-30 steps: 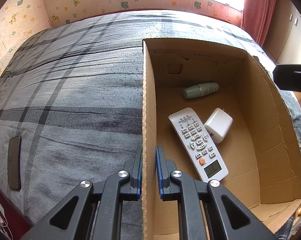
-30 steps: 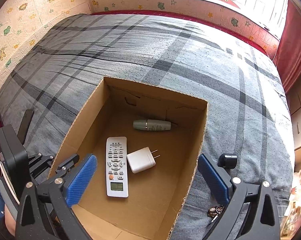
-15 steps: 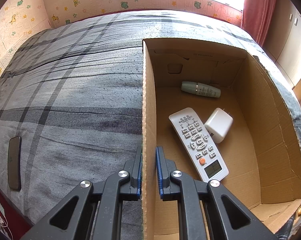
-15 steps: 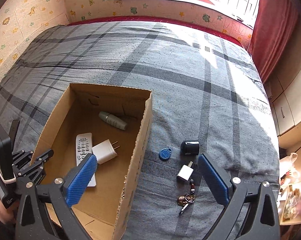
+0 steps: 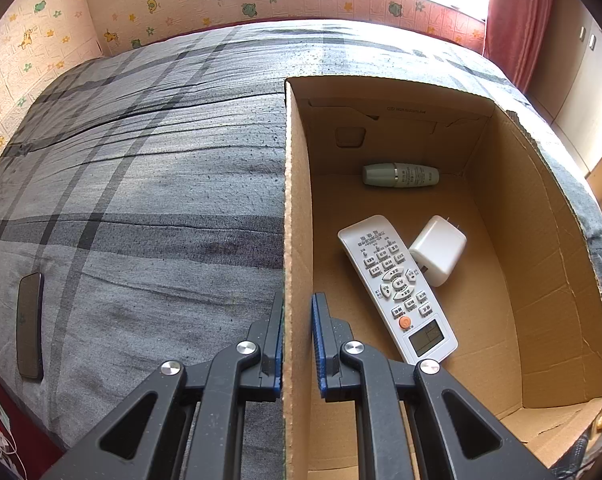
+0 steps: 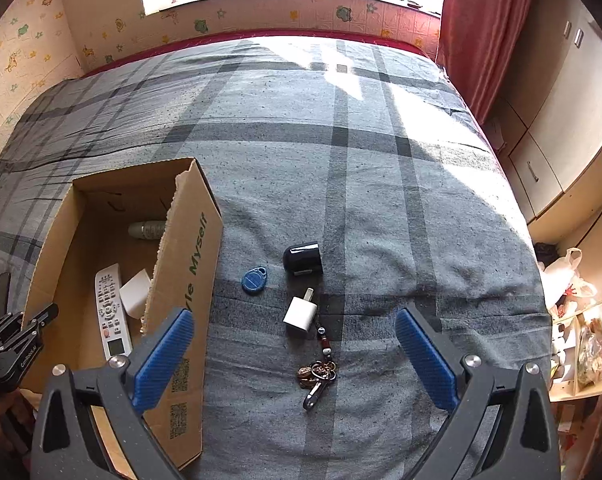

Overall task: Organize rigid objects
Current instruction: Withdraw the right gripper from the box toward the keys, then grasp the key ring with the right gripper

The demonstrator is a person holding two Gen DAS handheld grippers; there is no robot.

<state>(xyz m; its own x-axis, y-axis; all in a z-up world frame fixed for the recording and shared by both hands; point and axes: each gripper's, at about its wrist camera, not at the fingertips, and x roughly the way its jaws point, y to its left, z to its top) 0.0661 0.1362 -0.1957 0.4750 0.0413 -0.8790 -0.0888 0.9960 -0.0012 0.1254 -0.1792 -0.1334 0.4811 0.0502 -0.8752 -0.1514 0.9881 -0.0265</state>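
Note:
My left gripper (image 5: 297,310) is shut on the left wall of the cardboard box (image 5: 297,200), one pad on each side. Inside the box lie a white remote (image 5: 397,288), a white charger (image 5: 439,250) and a pale green bottle (image 5: 399,175). My right gripper (image 6: 293,350) stands open above the bedspread to the right of the box (image 6: 185,280). Between and ahead of its fingers lie a small white plug (image 6: 300,315), a bunch of keys (image 6: 317,374), a blue key fob (image 6: 255,279) and a dark rounded case (image 6: 303,258).
A dark phone (image 5: 30,326) lies on the grey checked bedspread (image 5: 141,200) left of the box. Cupboards (image 6: 557,128) and a red curtain (image 6: 473,20) stand past the bed's right edge. Bags and clutter (image 6: 577,320) sit low at the right.
The right gripper has swung from over the box to the bedspread on its right, bringing the plug, keys, fob and case into view. The green bottle rolled a little. The left gripper kept still.

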